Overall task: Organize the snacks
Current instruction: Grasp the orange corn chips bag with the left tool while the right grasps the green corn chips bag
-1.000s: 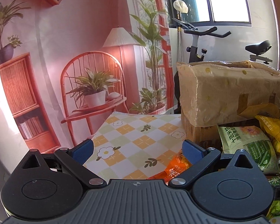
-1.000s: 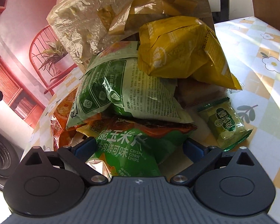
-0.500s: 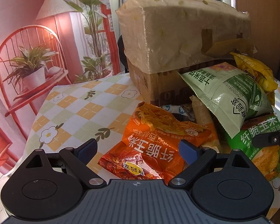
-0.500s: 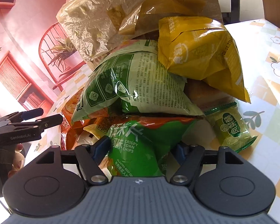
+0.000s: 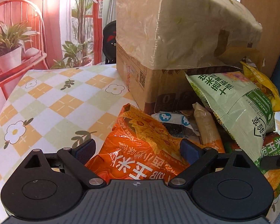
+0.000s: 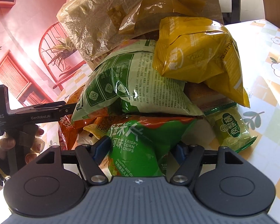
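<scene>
A heap of snack bags lies on the flowered tablecloth (image 5: 61, 100) against a cardboard box (image 5: 151, 85). My right gripper (image 6: 141, 149) is shut on the green corn chips bag (image 6: 140, 143) at the front of the heap, its pads pinching the bag's sides. A pale green bag (image 6: 140, 85) and a yellow bag (image 6: 196, 56) rest above it. My left gripper (image 5: 138, 149) is open and points down over the orange corn chips bag (image 5: 140, 149), which lies between its fingers. The left gripper also shows at the left edge of the right wrist view, held in a hand (image 6: 33, 141).
A crumpled plastic sheet (image 5: 177, 24) covers the box top. A small green packet (image 6: 231, 128) lies right of the heap. Small wrapped snacks (image 5: 175, 121) and a beige tube (image 5: 205, 123) sit between the orange bag and the box. Tablecloth stretches out to the left.
My left gripper has dropped and tipped downward from the backdrop to the orange bag, now between its fingers. My right gripper closed on the green corn chips bag and has held still since.
</scene>
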A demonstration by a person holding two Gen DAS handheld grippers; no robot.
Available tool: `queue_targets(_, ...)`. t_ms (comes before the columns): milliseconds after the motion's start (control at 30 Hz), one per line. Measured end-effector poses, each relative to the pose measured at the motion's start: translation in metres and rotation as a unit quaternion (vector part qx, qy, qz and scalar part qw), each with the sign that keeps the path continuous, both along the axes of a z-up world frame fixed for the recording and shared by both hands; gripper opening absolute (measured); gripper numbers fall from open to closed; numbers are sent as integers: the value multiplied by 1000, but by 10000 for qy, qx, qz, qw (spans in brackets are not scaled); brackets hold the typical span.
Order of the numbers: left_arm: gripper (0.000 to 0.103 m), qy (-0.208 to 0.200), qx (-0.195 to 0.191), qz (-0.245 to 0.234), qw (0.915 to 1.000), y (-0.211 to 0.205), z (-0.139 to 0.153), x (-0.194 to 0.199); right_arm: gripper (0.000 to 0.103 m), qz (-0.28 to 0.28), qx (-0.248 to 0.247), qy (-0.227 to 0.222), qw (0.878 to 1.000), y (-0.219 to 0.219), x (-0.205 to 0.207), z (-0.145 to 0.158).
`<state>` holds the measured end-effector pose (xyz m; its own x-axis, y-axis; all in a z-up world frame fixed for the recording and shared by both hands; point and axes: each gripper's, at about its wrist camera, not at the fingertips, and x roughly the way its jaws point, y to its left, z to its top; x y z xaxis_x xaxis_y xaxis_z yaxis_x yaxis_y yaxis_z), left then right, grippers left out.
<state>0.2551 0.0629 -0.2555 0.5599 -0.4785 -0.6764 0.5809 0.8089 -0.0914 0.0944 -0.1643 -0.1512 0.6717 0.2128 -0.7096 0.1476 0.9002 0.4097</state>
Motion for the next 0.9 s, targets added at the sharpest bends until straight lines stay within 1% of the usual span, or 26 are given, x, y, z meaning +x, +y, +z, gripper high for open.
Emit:
queue_targets(100, 101, 62, -110, 42, 9999, 2, -5, 5, 71, 4, 12, -2, 10000, 0, 0, 0)
queue_targets(200, 102, 149, -82, 25, 9999, 4, -6, 4, 71, 3, 28, 4, 10000, -1, 1, 0)
queue_targets(300, 102, 373, -54, 10, 9993, 11, -5, 3, 71, 1, 30, 3, 10000, -1, 1, 0)
queue_targets(400, 102, 509, -135, -40, 9986, 21, -4, -4, 71, 0, 33, 3, 10000, -1, 1, 0)
queue_targets(567, 102, 777, -302, 29, 9965, 39, -3, -9, 71, 1, 64, -2, 10000, -2, 0, 0)
queue_targets(733, 102, 634, -521, 179, 9965, 59, 8, -14, 71, 0, 91, -5, 10000, -3, 0, 0)
queue_targets(833, 102, 555, -487, 146, 9972, 64, 10, -15, 71, -2, 99, -1, 10000, -3, 0, 0)
queue_targets(900, 102, 587, -482, 69, 9971, 69, 9, -17, 71, 1, 102, 0, 9999, -3, 0, 0)
